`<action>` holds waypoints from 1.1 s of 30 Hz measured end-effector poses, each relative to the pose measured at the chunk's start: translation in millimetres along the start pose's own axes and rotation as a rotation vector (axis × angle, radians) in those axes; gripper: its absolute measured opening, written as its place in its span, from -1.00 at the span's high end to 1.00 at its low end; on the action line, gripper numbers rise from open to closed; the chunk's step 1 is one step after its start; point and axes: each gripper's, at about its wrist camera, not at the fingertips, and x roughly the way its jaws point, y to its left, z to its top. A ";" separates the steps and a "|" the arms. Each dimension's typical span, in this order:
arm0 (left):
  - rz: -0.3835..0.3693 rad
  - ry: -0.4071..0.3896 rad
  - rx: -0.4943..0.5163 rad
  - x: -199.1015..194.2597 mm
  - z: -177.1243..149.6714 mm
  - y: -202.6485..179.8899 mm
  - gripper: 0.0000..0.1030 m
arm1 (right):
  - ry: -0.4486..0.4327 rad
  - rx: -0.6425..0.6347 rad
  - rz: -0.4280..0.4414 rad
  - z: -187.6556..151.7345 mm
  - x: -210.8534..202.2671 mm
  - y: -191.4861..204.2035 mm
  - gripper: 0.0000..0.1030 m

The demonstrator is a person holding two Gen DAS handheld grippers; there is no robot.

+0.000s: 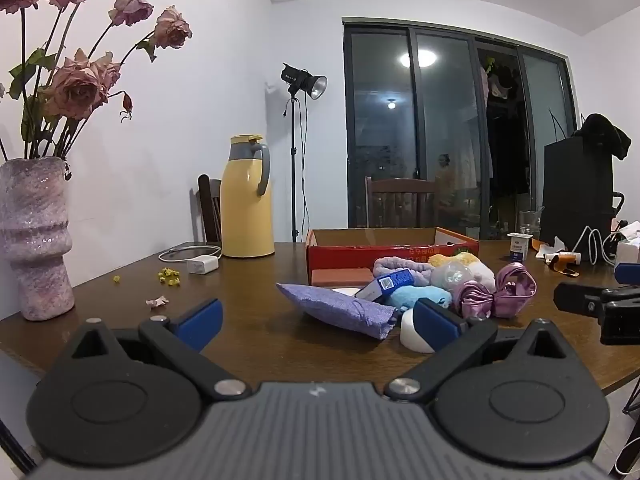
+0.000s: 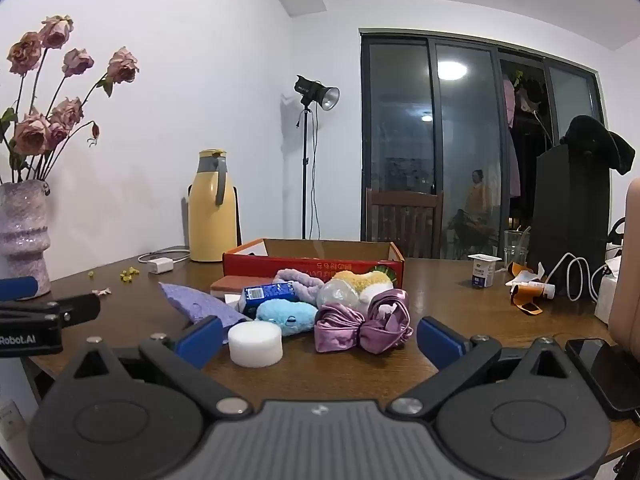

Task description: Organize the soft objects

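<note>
A heap of soft things lies on the brown table (image 1: 248,344) before a red cardboard box (image 1: 384,246) (image 2: 312,264): a purple cloth pouch (image 1: 340,310) (image 2: 200,304), a light blue plush (image 1: 420,296) (image 2: 286,314), a shiny purple satin bow (image 1: 496,292) (image 2: 360,322), a lilac fuzzy band (image 1: 400,266) (image 2: 296,278) and a yellow-white plush (image 1: 468,266) (image 2: 368,282). A blue carton (image 1: 386,284) (image 2: 268,294) and a white foam puck (image 2: 255,345) (image 1: 412,334) lie among them. My left gripper (image 1: 318,322) and my right gripper (image 2: 320,340) both stand open, short of the heap, nothing between the fingers.
A yellow thermos jug (image 1: 246,204) (image 2: 212,210) and a white charger (image 1: 202,264) stand at the back left, beside a lilac vase (image 1: 34,236) of dried roses. At the right are a small cup (image 2: 482,270), a glass (image 2: 516,244), cables and a dark phone (image 2: 608,376).
</note>
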 end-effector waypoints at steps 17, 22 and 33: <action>0.005 -0.007 0.013 0.4 2.4 0.7 -1.00 | 0.008 -0.004 0.001 -2.5 1.7 1.5 -1.00; 0.009 -0.006 0.014 1.1 1.9 0.1 -1.00 | 0.013 0.002 -0.008 -0.3 2.3 -1.4 -1.00; 0.007 -0.011 0.015 1.6 4.7 2.3 -1.00 | 0.008 0.004 -0.016 1.3 1.7 -4.8 -1.00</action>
